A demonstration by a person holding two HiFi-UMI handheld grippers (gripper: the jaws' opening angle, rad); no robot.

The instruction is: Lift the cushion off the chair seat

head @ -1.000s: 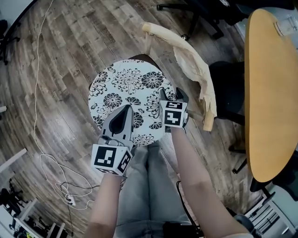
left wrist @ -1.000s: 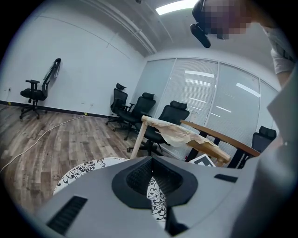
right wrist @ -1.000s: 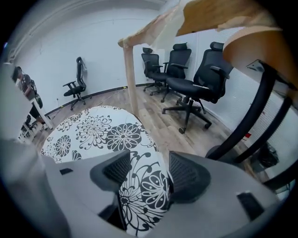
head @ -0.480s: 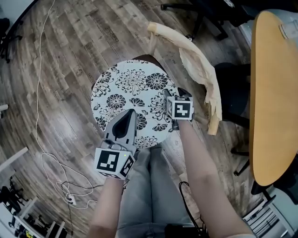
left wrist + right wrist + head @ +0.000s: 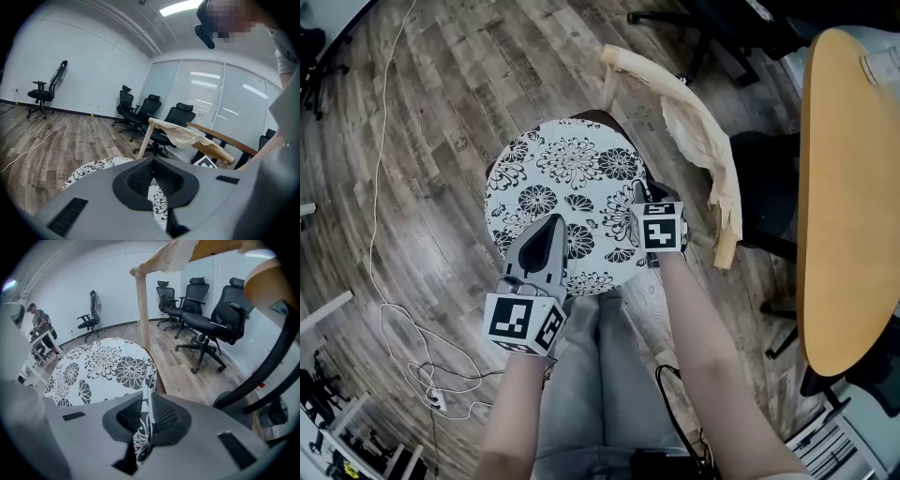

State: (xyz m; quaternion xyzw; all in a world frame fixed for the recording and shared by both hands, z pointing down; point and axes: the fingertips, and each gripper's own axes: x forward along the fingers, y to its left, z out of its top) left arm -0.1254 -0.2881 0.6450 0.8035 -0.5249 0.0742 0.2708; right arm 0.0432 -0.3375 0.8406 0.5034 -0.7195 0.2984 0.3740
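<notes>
Head view: against the pictures of a second and half a second ago, little has altered. The left hand-held gripper (image 5: 555, 221) and the right hand-held gripper (image 5: 639, 193) remain at the same near edges of the cushion (image 5: 567, 178). The cushion still covers the seat of the chair (image 5: 694, 131), and only the framing has drifted slightly.

The cushion is round and flat, white with a bold black flower print. A sliver of dark seat shows past its far rim. The chair's pale wooden back rail, wrapped in crumpled paper, stands just beyond and to the right.

In the left gripper view, the left hand-held gripper (image 5: 152, 180) has its jaws drawn narrow, with a strip of the printed fabric caught between them.

In the right gripper view, the right hand-held gripper (image 5: 145, 420) is clamped on the cushion's rim, and a fold of the fabric stands up between the pads. Whether the cushion has left the seat cannot be told.
</notes>
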